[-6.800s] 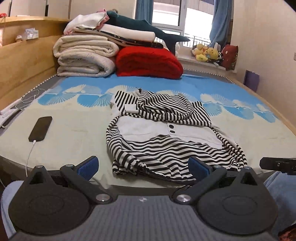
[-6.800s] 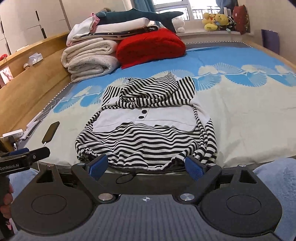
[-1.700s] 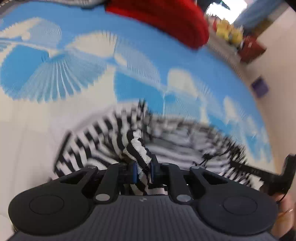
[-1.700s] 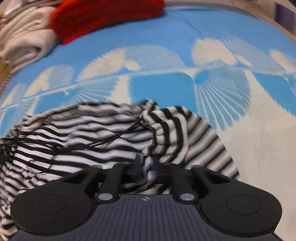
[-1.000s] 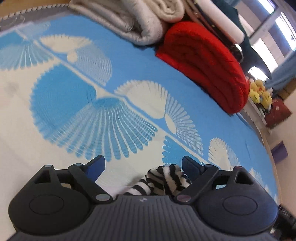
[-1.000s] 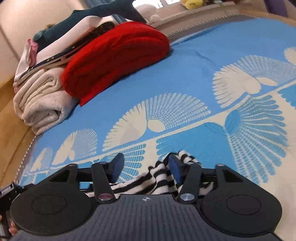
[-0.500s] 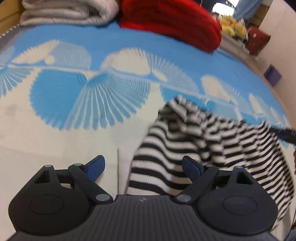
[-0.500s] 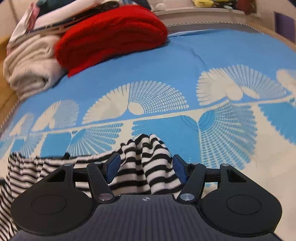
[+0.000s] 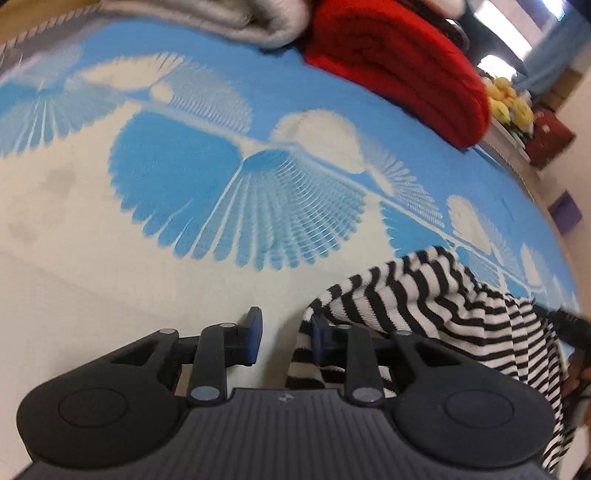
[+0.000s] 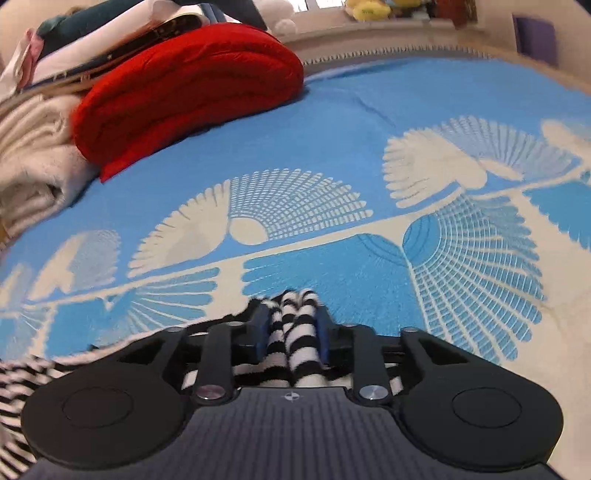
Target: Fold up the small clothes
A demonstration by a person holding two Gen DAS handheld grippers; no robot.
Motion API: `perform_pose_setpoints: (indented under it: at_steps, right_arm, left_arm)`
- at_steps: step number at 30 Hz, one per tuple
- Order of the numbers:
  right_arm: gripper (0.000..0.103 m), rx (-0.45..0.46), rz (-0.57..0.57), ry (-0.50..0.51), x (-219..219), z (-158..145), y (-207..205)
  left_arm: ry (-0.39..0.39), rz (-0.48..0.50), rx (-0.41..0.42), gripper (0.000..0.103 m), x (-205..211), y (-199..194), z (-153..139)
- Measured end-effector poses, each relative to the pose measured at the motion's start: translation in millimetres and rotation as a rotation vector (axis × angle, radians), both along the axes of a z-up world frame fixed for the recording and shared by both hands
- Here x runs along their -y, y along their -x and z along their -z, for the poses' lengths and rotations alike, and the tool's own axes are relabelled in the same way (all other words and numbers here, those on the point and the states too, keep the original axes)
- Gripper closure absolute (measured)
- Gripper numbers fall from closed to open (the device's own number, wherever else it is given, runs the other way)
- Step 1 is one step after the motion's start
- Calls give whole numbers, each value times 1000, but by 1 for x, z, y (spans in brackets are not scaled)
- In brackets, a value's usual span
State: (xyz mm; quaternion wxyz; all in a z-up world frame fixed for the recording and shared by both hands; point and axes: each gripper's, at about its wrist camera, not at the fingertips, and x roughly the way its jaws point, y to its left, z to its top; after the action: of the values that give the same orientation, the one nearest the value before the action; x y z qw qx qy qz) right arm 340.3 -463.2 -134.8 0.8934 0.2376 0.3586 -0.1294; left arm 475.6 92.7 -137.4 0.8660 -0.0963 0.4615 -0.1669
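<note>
While the striped garment [image 9: 439, 306] lies bunched on the blue-and-cream patterned bed cover [image 9: 177, 177], the left gripper [image 9: 284, 328] hovers at its edge, jaws just closing yet still apart, one pad touching the fabric, the other clear over bare cover. Right gripper [image 10: 291, 325]: jaws just closing, a bunched fold between the pads. Red folded blanket [image 10: 192, 81] well behind.

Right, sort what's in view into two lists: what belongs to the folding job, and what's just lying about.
Part of the job:
- striped garment, bunched between the right gripper's pads
- left gripper, its jaws just closing, cloth edge against one pad only

Just lying about:
- red blanket
- cream blankets
- yellow plush toys
- purple box
- blue patterned bedspread
</note>
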Motion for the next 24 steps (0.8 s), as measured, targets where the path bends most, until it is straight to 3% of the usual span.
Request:
perform_pose_setpoints:
  at_steps: [5,8,10,13,16,19,20,22,24]
  right_arm:
    - [51,59,36,-9,18,-55,37]
    - [51,27,14,26,17,-73,70]
    - [51,-6,-33,55,8,-72,96]
    - [51,-29,-96,95,-8,-56,129]
    - [53,-99,-161,166,-14,-35,135]
    - [51,-245,-136,281,-5,-6,123]
    - [51,-280,-124,246,3,3,120]
    - [51,-252,-46,79,24,1,123]
    - [51,-165,-25,-15,34,-12,126]
  left_arm:
    - [97,111,134,53,20,18,-44]
    - [107,202,168,49,48,27,-50]
    - [81,231,153,49,69,27,-39]
    - [56,167,89,49,87,13,-12]
    - [90,25,49,49,79,-8,9]
    - [141,-129,-3,51,60,-28,23]
    - [164,-149,-8,51,53,-30,22]
    - [170,-156,-7,48,48,-32,18]
    - [144,-152,12,35,47,-33,8]
